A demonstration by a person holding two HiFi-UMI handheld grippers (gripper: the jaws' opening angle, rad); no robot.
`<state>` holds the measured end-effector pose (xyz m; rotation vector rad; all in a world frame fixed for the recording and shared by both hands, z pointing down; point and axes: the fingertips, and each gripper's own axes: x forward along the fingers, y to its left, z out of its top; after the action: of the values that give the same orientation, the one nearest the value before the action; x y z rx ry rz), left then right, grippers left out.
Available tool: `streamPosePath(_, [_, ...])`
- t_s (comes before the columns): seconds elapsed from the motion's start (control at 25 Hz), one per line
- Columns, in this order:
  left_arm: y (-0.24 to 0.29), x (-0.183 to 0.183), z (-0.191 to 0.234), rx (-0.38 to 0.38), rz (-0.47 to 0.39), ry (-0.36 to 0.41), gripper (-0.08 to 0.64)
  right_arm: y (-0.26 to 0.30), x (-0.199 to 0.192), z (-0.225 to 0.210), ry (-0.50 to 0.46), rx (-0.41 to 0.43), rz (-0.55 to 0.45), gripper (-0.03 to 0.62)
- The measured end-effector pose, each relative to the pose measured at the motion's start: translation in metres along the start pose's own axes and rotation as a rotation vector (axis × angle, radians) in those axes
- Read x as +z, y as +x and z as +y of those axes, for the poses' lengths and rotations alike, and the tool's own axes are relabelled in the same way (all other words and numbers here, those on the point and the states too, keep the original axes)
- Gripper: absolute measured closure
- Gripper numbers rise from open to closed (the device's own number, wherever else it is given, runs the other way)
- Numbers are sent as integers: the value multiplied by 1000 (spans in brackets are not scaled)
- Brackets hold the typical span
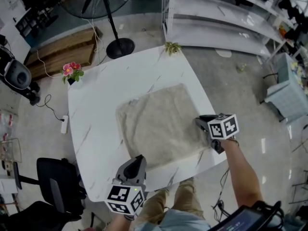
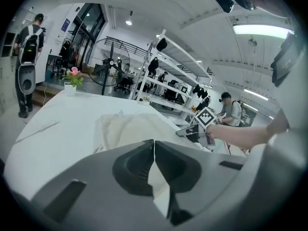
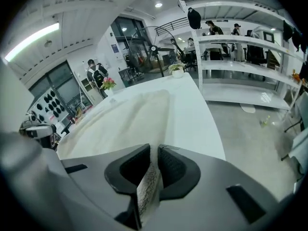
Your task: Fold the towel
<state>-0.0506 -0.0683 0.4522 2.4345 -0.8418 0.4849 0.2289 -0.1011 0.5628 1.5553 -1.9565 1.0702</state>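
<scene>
A beige towel [image 1: 161,124] lies spread flat on the white marble table [image 1: 96,105]. My left gripper [image 1: 138,160] sits at the towel's near left corner, shut on it; in the left gripper view a pale sliver of cloth shows between the closed jaws of the left gripper [image 2: 154,142], and the rest of the towel [image 2: 130,129] stretches ahead. My right gripper [image 1: 199,123] is at the towel's near right corner. In the right gripper view, textured cloth is pinched between the jaws of the right gripper [image 3: 154,148], with the towel [image 3: 130,114] running away from it.
A pot of pink flowers [image 1: 72,72] stands at the table's far left corner, a small green plant [image 1: 172,47] at the far right one. A standing fan [image 1: 118,42], white shelving [image 1: 226,18] and a black chair [image 1: 57,182] surround the table. People stand in the room [image 2: 29,47].
</scene>
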Motion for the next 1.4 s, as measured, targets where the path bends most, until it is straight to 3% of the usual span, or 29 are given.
streamPosePath(0.08, [-8, 3, 9, 17, -12, -11, 548, 0, 4, 4, 24, 6, 1, 551])
streamPosePath(0.24, [-26, 10, 19, 49, -54, -35, 548, -22, 32, 17, 3, -3, -61, 557])
streamPosePath(0.48, [-58, 14, 37, 98, -111, -72, 548, -47, 84, 83, -171, 9, -120, 557])
streamPosePath(0.76, [-98, 16, 54, 163, -168, -113, 548, -46, 111, 171, -386, 36, -116, 557])
streamPosePath(1.08, [-138, 3, 67, 215, -204, -147, 548, 1, 97, 251, -577, 59, -43, 555])
streamPosePath(1.4, [-149, -28, 65, 233, -174, -188, 548, 87, 51, 285, -709, 62, 79, 555])
